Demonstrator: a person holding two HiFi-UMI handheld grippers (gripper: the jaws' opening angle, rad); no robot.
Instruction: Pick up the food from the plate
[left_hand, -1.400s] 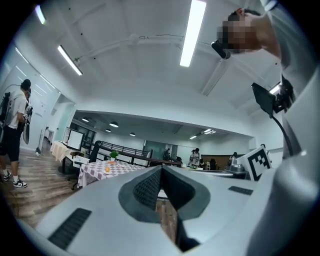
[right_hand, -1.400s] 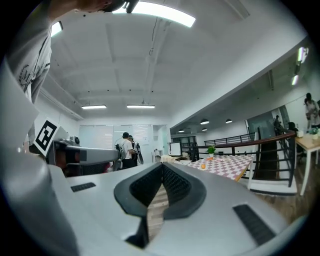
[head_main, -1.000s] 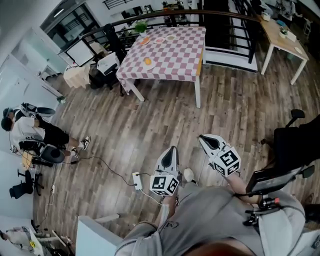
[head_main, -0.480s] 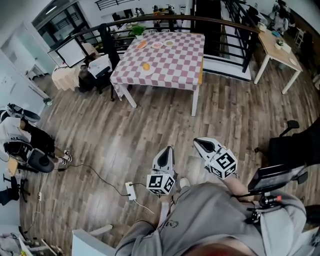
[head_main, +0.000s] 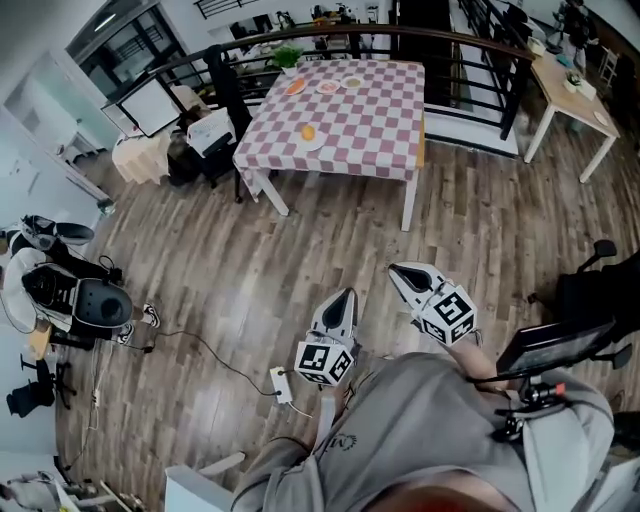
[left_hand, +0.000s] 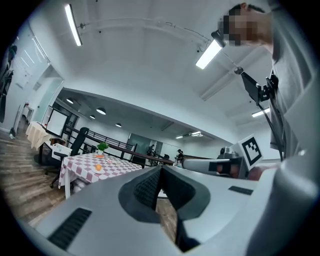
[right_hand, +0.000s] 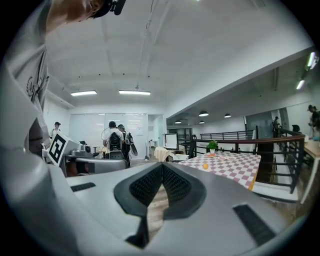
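An orange piece of food (head_main: 308, 132) lies on a white plate (head_main: 305, 143) near the front left of a pink-and-white checkered table (head_main: 370, 120), far ahead of me. It also shows small in the left gripper view as the food (left_hand: 98, 167) and in the right gripper view as the food (right_hand: 205, 166). My left gripper (head_main: 343, 296) and right gripper (head_main: 397, 272) are held close to my body over the wooden floor, well short of the table. Both are shut with nothing between the jaws, as the left gripper (left_hand: 159, 176) and right gripper (right_hand: 162, 172) views show.
More plates (head_main: 328, 87) and a potted plant (head_main: 287, 56) sit at the table's far edge. A black railing (head_main: 470, 70) runs behind it. A wooden desk (head_main: 575, 90) stands at far right, office chairs (head_main: 215, 130) at left, a cable and power strip (head_main: 281, 384) on the floor.
The view has shifted a little; the table sits slightly further right and lower in the head view. Both grippers stay shut near my body.
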